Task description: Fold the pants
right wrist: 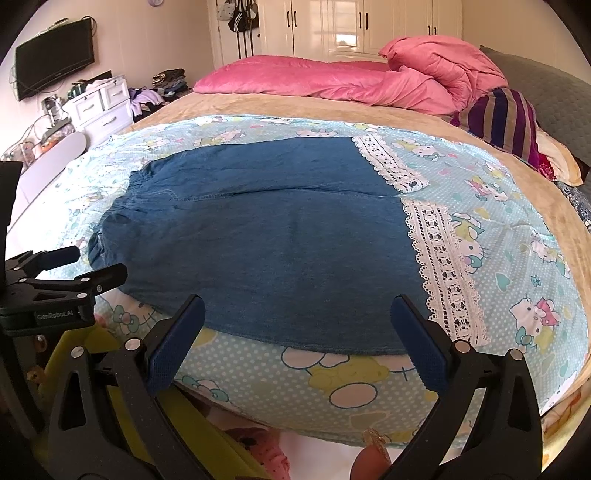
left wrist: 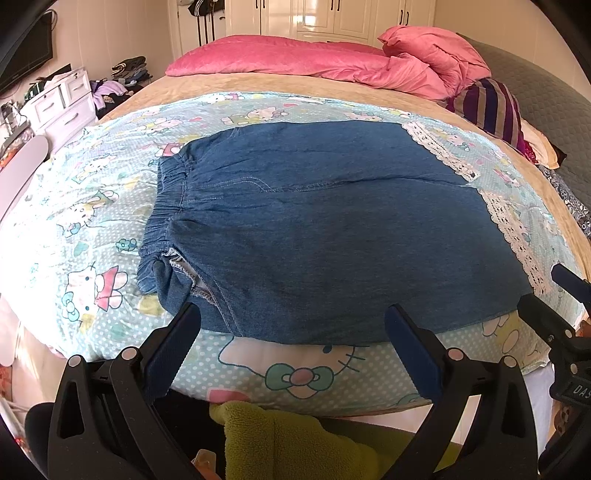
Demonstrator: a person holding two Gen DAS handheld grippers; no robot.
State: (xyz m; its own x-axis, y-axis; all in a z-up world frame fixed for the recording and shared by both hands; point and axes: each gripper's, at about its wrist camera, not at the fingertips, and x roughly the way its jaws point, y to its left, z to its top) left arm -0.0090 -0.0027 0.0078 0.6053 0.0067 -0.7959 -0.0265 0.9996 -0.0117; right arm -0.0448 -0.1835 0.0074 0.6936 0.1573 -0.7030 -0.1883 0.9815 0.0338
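Observation:
Blue denim pants [left wrist: 314,221] lie flat across the bed on a light blue cartoon-cat sheet [left wrist: 74,229]. Their elastic waistband [left wrist: 166,206] is at the left and the white lace hems [left wrist: 513,229] at the right. My left gripper [left wrist: 293,317] stands open at the near edge of the pants, towards the waist, gripping nothing. In the right wrist view the pants [right wrist: 277,240] fill the middle, lace hems [right wrist: 443,258] to the right. My right gripper [right wrist: 298,310] is open too, over the near edge by the hems. Each gripper shows at the edge of the other's view.
A pink duvet [left wrist: 332,62] and a striped cushion [left wrist: 491,107] lie at the far side of the bed. White drawers [right wrist: 99,107] and a wall TV [right wrist: 51,59] stand at the left, wardrobes [right wrist: 351,26] at the back. A green fleece cloth [left wrist: 288,435] hangs below the bed's near edge.

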